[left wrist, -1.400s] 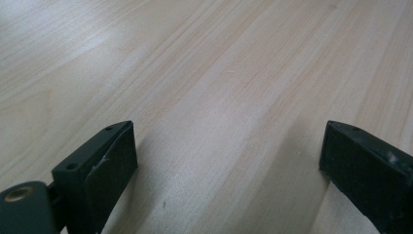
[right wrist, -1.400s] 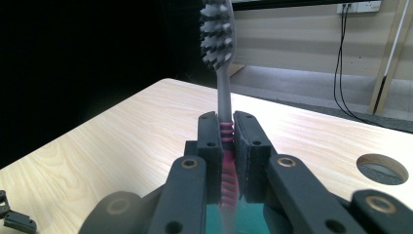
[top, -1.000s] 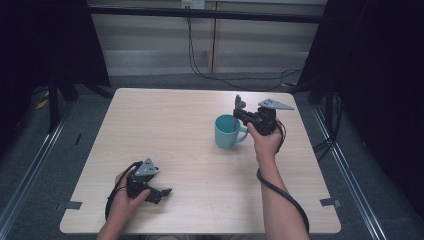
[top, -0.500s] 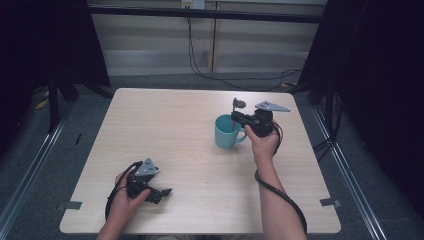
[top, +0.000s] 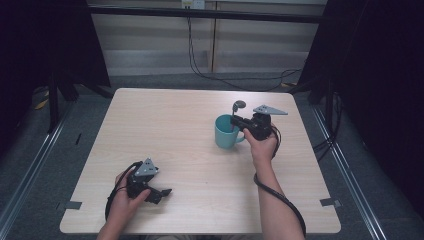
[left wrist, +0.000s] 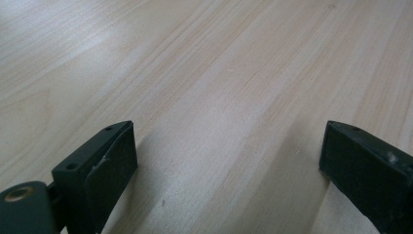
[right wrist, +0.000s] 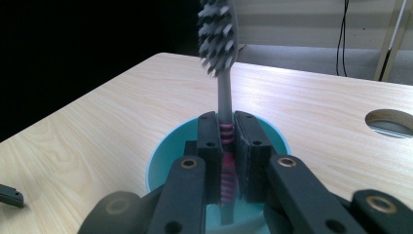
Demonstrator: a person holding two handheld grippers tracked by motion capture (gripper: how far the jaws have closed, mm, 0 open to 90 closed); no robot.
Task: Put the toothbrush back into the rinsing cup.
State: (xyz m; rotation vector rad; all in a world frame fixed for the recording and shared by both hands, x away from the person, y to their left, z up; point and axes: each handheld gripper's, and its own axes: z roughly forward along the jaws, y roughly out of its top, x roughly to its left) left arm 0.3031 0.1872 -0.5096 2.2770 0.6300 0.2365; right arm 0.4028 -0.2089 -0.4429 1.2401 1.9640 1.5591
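Observation:
A teal mug (top: 226, 132) stands upright right of the table's middle. My right gripper (top: 236, 122) is over its rim, shut on a toothbrush (right wrist: 220, 73) with a grey neck, pink grip ribs and a grey bristle head (top: 239, 105) pointing up. The brush's lower end hangs inside the teal mug (right wrist: 160, 156). The jaws pinch the ribbed handle, seen in the right gripper view (right wrist: 225, 156). My left gripper (top: 159, 194) lies near the table's front left, held by a hand, open over bare wood (left wrist: 224, 146) with nothing between its jaws.
The light wooden table (top: 165, 125) has a round cable hole (right wrist: 389, 122) beyond the mug. Dark curtains and a metal frame stand behind the table. Cables trail from both grippers. Floor rails run along both sides.
The right gripper with the toothbrush has shifted slightly toward the mug, with the brush head a little lower. The left hand stays where it was.

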